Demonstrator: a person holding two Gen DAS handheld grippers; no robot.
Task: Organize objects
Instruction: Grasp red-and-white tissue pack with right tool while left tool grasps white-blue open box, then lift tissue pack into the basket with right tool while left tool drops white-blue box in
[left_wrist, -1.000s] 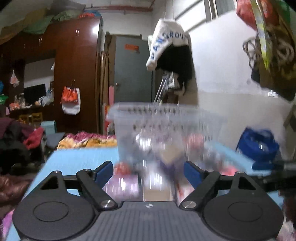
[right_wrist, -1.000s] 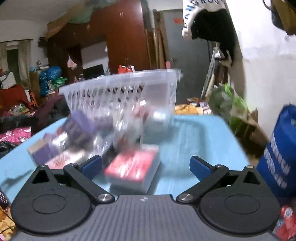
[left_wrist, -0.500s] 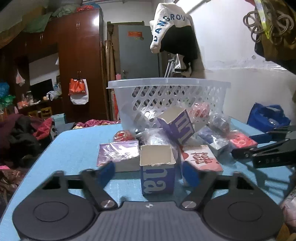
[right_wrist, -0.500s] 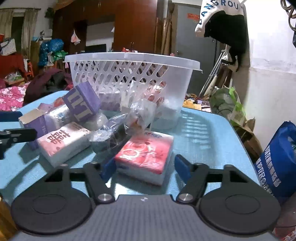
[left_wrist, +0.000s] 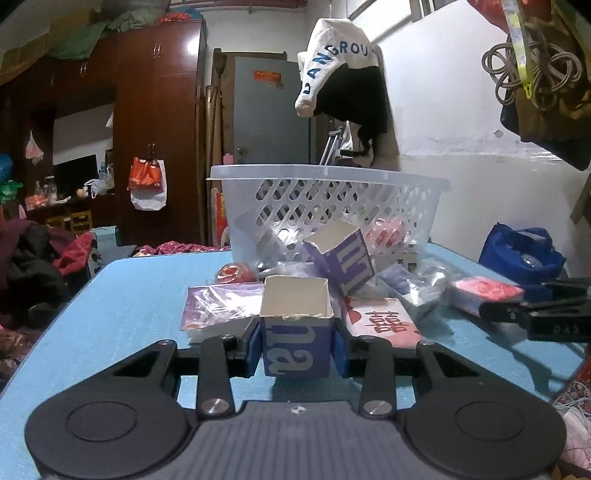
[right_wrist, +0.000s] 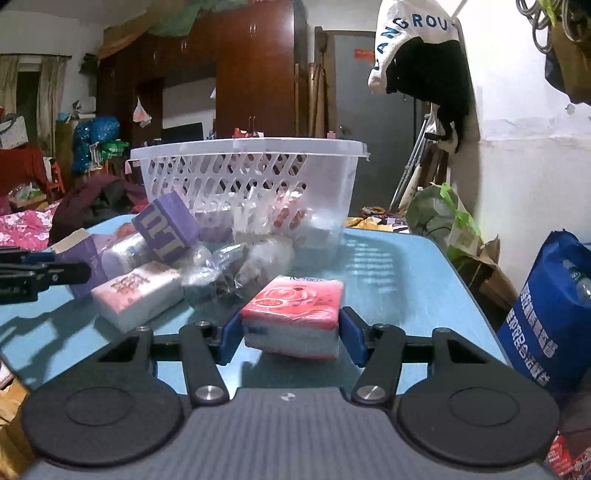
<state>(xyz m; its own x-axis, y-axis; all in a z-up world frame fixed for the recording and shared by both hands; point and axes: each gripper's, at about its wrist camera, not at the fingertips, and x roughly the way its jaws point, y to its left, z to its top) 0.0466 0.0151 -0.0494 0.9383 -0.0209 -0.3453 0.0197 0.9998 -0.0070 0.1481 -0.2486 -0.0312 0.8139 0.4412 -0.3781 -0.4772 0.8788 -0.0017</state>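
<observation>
Left wrist: purple carton between pads | right wrist: tissue pack between pads

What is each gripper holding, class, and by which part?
The left gripper grips the open purple box by its two side walls. The right gripper clamps the pink tissue pack by its two short ends.
</observation>
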